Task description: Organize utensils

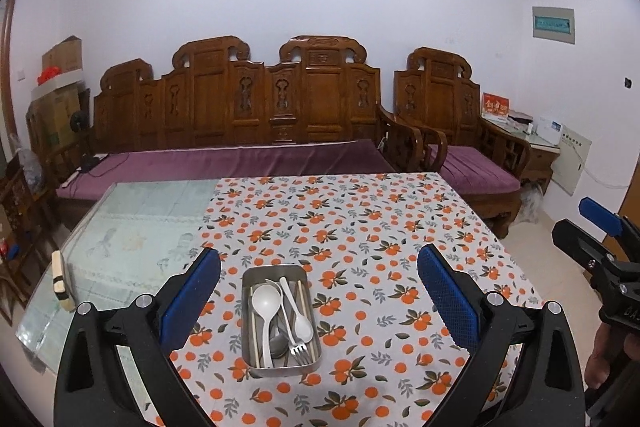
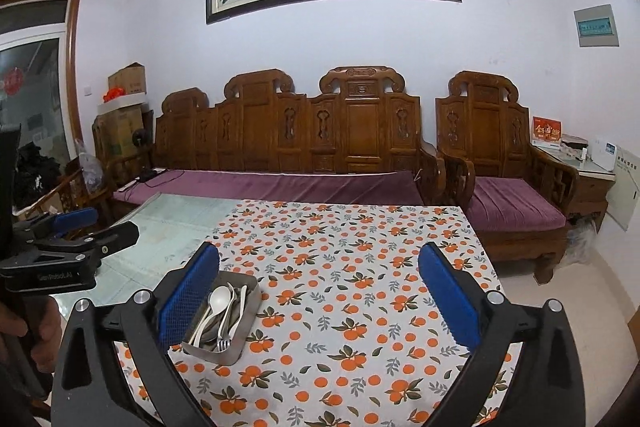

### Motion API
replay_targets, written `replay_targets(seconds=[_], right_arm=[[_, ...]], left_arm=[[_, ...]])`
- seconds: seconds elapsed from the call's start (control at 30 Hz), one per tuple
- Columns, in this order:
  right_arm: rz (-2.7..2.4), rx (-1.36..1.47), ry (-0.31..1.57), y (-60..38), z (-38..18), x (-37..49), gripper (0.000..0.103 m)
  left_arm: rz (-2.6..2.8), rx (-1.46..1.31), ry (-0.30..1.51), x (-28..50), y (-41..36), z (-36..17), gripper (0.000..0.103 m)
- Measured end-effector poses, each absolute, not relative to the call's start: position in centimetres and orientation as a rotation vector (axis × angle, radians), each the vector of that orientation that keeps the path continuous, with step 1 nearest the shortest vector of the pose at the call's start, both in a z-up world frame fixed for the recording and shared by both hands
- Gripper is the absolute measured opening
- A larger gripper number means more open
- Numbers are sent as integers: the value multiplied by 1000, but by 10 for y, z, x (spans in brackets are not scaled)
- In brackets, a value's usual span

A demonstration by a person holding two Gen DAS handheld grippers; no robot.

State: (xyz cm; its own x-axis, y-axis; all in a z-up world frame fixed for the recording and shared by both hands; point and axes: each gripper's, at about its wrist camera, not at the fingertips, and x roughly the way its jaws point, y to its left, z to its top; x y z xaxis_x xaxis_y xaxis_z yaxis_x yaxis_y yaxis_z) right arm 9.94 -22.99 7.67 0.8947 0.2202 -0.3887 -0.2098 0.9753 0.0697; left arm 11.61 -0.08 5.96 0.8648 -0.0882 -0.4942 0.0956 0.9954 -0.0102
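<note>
Spoons, a fork and chopsticks all lie in the metal tray [image 1: 256, 361] I see from my left wrist. The tray sits on the orange-print tablecloth [image 1: 380, 227], near the table's near edge and about midway along it. My left gripper [image 1: 319, 301] has its blue pads wide apart, holding nothing, up above the tray. The big white spoon [image 1: 265, 305] and the small white spoon [image 1: 299, 315] look like light plastic. I think they would be easy to lift but a bit slippery, so I would pinch each by its thin handle. The metal fork [image 1: 299, 349] looks stiff and smooth; its handle is the place to hold. The pale chopsticks [image 1: 254, 327] are thin and may roll, so I would grab them near the middle.

From my right wrist, the tray [image 2: 236, 347] shows low on the left, partly behind my left-hand pad. My right gripper [image 2: 319, 301] is wide apart too, with only tablecloth [image 2: 360, 267] between its pads. The other gripper [image 2: 80, 227] hangs off the table's left edge.
</note>
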Motion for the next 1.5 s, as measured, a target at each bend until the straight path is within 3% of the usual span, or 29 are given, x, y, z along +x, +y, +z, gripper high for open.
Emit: replay_targets(seconds=[1.5], right_arm=[[224,29,407,-226,77,98,100]], left_arm=[[-86,14,502,110,-3,65,95]])
